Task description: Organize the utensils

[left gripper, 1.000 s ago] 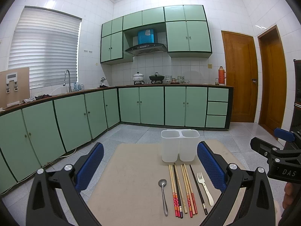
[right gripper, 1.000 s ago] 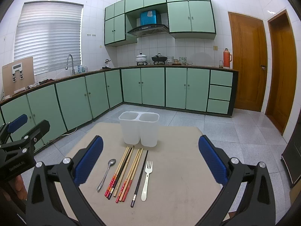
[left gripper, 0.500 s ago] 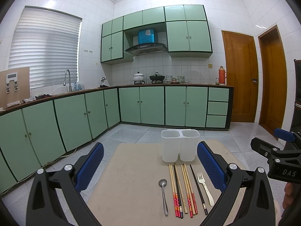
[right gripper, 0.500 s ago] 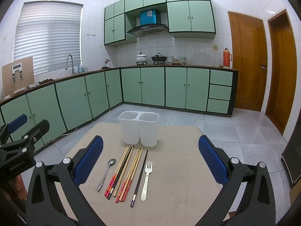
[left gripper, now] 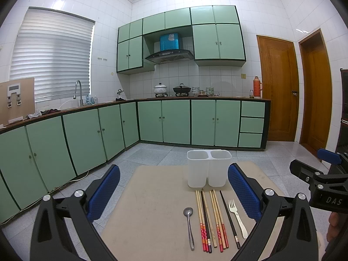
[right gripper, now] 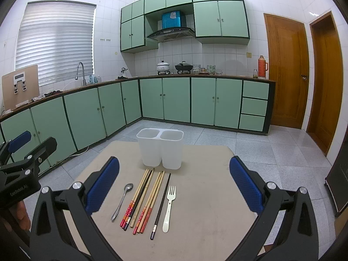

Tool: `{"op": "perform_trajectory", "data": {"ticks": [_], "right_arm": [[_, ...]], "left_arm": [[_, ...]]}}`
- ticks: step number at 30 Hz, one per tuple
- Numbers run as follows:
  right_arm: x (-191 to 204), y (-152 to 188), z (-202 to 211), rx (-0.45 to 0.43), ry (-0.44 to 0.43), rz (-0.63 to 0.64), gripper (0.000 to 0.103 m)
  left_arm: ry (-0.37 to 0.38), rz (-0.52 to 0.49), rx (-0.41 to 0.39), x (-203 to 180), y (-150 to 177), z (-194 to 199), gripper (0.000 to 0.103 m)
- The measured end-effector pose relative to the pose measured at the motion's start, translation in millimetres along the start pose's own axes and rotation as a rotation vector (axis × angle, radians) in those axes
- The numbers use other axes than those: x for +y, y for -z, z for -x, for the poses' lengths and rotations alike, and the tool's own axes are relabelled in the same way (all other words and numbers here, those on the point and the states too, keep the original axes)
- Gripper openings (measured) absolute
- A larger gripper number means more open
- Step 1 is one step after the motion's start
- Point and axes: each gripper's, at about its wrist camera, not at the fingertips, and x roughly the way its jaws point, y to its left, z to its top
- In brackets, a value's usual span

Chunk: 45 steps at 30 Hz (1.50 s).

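Left wrist view: left gripper [left gripper: 174, 192] jaws wide apart, holding nothing, above table [left gripper: 152, 206]. Spoon [left gripper: 189, 226], chopsticks [left gripper: 212, 217], fork [left gripper: 238, 217] lie in a row just before white two-bin holder [left gripper: 208, 168].

Right wrist view: right gripper [right gripper: 174, 183] also spread wide, nothing held; utensils between its fingers.

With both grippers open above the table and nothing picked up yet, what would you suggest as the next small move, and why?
Probably lower the right gripper toward the white fork. It lies at the right end of the row, apart from the chopsticks, so it looks easiest to pinch. Both compartments of the white holder look empty, and the left gripper holds nothing.
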Motion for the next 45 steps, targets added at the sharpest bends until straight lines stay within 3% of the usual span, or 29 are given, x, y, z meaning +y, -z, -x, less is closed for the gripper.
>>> {"op": "perform_trajectory", "data": {"ticks": [12,17,21,32,40,45], "right_arm": [[-4,3,-6,0.011,0.005,-0.004,0.098],[-24,30,-32,0.05,0.028,-0.006,0.098],[-32,45,-52,0.104,0.046,-0.014,0.098],[-22,62,-129,0.285,0.044,-0.005,0.097],[-18,81,-196,0.463,-0.017,-0.02,0.074],[-19,97,-228,0.552,-0.051,-0.044,0.059]], "left_arm": [[-0.003,-0.002,0.009,1,7,-4,0.097],[-0.018,-0.001,0.045,6,16,-19,0.097],[-0.051,0.004,0.109,20,33,-43,0.097],[-0.032,0.009,0.354,20,75,-125,0.096],[0.003,0.003,0.51,8,106,-179,0.088],[0.024,-0.025,0.577,-2,117,-201,0.076]]}}
